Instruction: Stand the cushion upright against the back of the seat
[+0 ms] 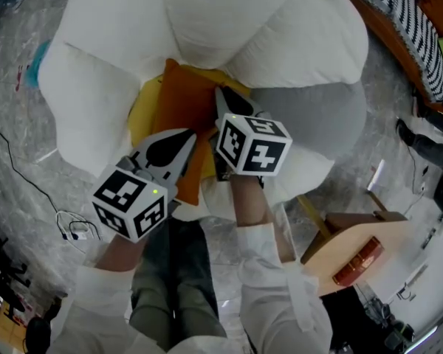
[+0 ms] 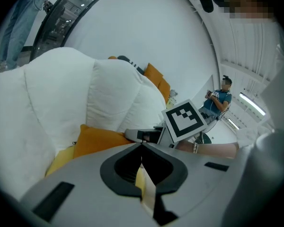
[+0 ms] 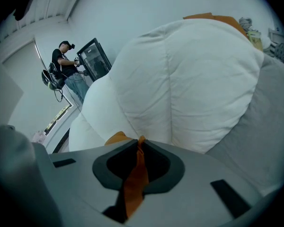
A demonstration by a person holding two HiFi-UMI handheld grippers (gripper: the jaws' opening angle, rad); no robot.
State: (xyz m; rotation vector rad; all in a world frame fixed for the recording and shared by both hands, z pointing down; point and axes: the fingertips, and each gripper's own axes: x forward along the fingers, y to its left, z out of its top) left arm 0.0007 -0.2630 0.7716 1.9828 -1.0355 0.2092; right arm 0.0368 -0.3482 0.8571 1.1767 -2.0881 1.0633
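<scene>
Item under inspection: orange cushion (image 1: 179,116), plain fabric, square-cornered, in the hollow of a white padded seat (image 1: 229,28). Its far corner meets the white back padding and its near edge hangs toward the seat front. It is flanked by the seat's puffed side bolsters. Yellow fabric (image 1: 144,113) shows along its left edge and beyond its far corner. I cannot tell whether this is a second cushion or the reverse face.

Left gripper (image 2: 142,146): jaws closed, with a pale yellow fold of fabric pinched between them. It sits at the near left of the cushion and is angled moderately downward toward the seat back.

Right gripper (image 3: 140,141): jaws closed on a strip of orange cushion fabric, which trails back through the jaw opening. It is set farther in than the left one, pitched more steeply down, over the cushion's right edge.

Both forearms, in white sleeves (image 1: 269,286), reach forward side by side from the bottom of the head view. The two marker cubes are close together above the cushion's near end.
</scene>
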